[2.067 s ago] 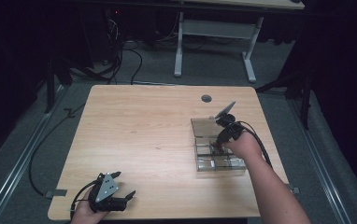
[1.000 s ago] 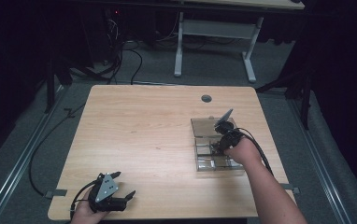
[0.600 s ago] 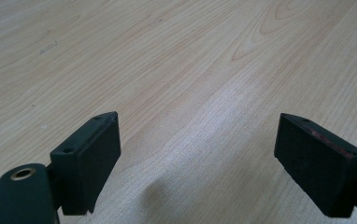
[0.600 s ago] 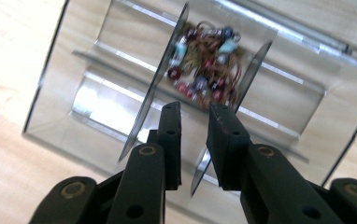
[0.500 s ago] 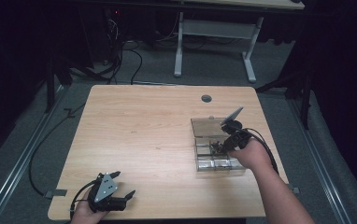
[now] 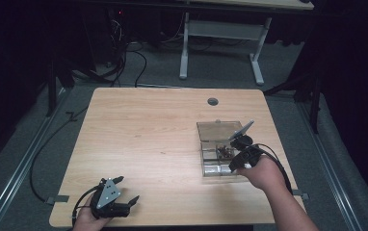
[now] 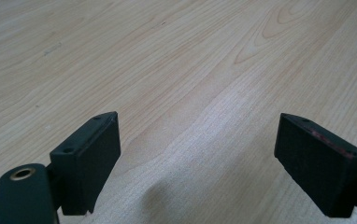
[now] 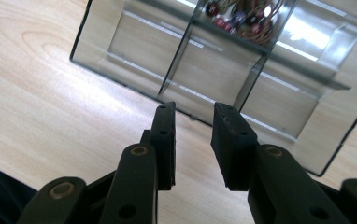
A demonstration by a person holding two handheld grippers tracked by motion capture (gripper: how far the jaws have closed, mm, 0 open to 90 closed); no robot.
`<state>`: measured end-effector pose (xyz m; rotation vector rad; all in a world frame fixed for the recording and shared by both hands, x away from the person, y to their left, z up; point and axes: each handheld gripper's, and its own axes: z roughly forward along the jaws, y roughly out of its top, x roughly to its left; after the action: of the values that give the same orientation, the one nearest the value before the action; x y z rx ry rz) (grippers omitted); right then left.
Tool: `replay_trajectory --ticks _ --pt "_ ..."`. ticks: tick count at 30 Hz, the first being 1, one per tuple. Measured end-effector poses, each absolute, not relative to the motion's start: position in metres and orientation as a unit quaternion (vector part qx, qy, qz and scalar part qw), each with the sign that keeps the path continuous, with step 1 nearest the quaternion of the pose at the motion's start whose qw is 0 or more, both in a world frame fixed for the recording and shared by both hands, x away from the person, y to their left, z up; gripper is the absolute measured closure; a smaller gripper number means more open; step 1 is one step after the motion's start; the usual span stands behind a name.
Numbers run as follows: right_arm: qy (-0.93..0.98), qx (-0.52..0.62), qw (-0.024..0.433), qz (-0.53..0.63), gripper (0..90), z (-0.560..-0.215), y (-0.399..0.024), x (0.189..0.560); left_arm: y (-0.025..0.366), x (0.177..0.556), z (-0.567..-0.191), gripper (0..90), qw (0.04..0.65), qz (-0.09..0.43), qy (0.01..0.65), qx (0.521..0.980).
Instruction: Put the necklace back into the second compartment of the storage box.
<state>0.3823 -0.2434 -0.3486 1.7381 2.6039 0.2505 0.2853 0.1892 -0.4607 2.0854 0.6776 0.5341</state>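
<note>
A pale wooden counter [image 6: 148, 144] in a dark room, a gripper at each near corner.

At about 7 o'clock the left gripper [image 6: 124, 190] rests with jaws spread wide over bare wood grain, holding nothing. A round cable hole [image 6: 213, 101] sits near 12 o'clock. At 4 o'clock a clear divided box [image 6: 216, 149] holds small dark beads [image 6: 224, 152]; the right gripper [image 6: 234, 146] hovers at its edge, jaws narrowly parted and empty. Behind, grey floor [image 6: 148, 67], loose cables [image 6: 124, 53] and a white desk frame [image 6: 220, 43].
</note>
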Motion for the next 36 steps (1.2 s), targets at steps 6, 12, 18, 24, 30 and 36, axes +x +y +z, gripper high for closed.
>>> replay_trajectory --ticks 6,12,18,24,30,36 --pt "0.830 0.553 -0.004 0.080 68.6 -0.355 -0.245 0.373 0.189 0.285 -0.461 14.9 0.429 0.215 0.271 0.835" --pt "0.831 0.549 0.000 0.086 67.4 -0.361 -0.245 0.361 0.189 0.285 -0.461 14.8 0.428 0.215 0.270 0.835" --pt "0.826 0.554 0.000 0.107 63.6 -0.371 -0.248 0.348 0.189 0.285 -0.461 14.8 0.427 0.216 0.271 0.835" --pt "0.817 0.559 0.009 0.139 58.0 -0.380 -0.252 0.337 0.190 0.285 -0.461 14.8 0.429 0.216 0.273 0.834" --pt "0.807 0.559 0.033 0.187 52.7 -0.391 -0.255 0.324 0.193 0.286 -0.460 14.9 0.443 0.209 0.280 0.826" --pt "0.814 0.524 0.079 0.239 47.8 -0.409 -0.255 0.304 0.196 0.286 -0.459 14.9 0.454 0.212 0.293 0.814"
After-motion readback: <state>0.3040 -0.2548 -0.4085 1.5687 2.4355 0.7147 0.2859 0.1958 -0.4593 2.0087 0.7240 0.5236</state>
